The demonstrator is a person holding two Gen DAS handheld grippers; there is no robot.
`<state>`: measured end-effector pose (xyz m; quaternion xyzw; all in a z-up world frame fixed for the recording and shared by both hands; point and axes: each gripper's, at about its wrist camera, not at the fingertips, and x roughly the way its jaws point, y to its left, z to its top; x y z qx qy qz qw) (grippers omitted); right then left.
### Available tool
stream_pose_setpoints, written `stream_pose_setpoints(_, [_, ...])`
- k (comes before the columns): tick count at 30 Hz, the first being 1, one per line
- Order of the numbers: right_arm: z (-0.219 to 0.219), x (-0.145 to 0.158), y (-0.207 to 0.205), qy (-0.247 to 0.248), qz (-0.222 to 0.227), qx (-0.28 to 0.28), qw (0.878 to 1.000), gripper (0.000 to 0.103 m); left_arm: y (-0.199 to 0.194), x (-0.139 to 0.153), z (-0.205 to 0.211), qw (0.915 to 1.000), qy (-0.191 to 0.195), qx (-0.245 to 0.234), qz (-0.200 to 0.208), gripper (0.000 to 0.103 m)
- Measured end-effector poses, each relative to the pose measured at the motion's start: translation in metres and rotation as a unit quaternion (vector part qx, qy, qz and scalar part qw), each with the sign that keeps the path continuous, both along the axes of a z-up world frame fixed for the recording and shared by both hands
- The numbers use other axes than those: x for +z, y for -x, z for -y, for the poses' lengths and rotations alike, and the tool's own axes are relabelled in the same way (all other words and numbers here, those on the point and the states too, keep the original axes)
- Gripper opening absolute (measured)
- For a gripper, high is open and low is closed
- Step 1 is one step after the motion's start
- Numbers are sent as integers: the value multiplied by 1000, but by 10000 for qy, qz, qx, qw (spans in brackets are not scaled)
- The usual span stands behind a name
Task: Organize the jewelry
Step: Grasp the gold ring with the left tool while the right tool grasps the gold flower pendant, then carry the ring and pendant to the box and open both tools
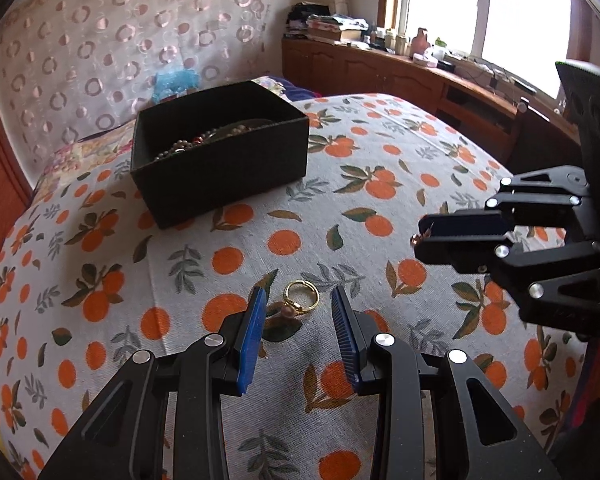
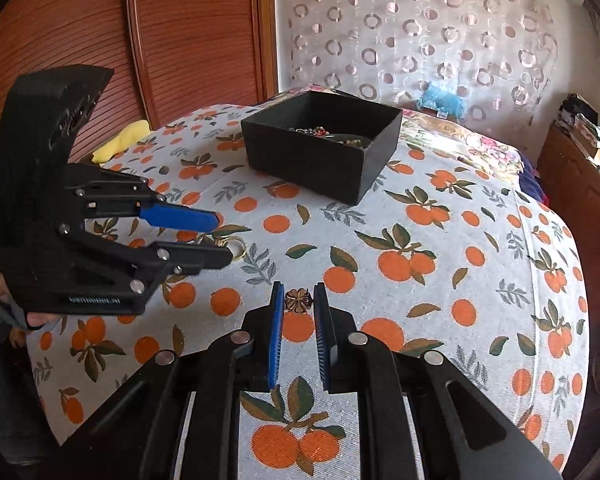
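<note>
Right-wrist footage shows a small flower-shaped earring (image 2: 298,300) pinched between the right tongs (image 2: 298,298), lifted clear of the bed (image 2: 480,216), presumably for carrying to the black box (image 2: 312,160) of jewelry beyond. Its face is turned toward the camera; its post cannot be made out. A gold ring (image 1: 300,300) lies flat on the bed between the spread left tongs (image 1: 300,300), untouched.

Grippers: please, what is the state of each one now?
Left gripper: open, gold ring lies between its fingers, not gripped.
Right gripper: shut on a small flower-shaped earring.
</note>
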<state>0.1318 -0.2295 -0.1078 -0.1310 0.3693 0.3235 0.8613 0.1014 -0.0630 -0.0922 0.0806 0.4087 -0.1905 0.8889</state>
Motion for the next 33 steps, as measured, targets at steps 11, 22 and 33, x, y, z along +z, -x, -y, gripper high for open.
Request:
stream_pose_setpoints(11, [1, 1, -2, 17, 5, -23, 10000, 16, -1, -2, -1, 9999, -102, 59, 113, 17])
stream_pose_setpoints(22, [-3, 16, -28, -101, 140, -164, 9997, 16, -10, 22, -17, 9989, 7, 307, 365, 17])
stream_pose_setpoints(33, [-19, 38, -79, -451, 103, -312, 9984, 17, -29, 42, -33, 9969, 41, 553, 554, 17])
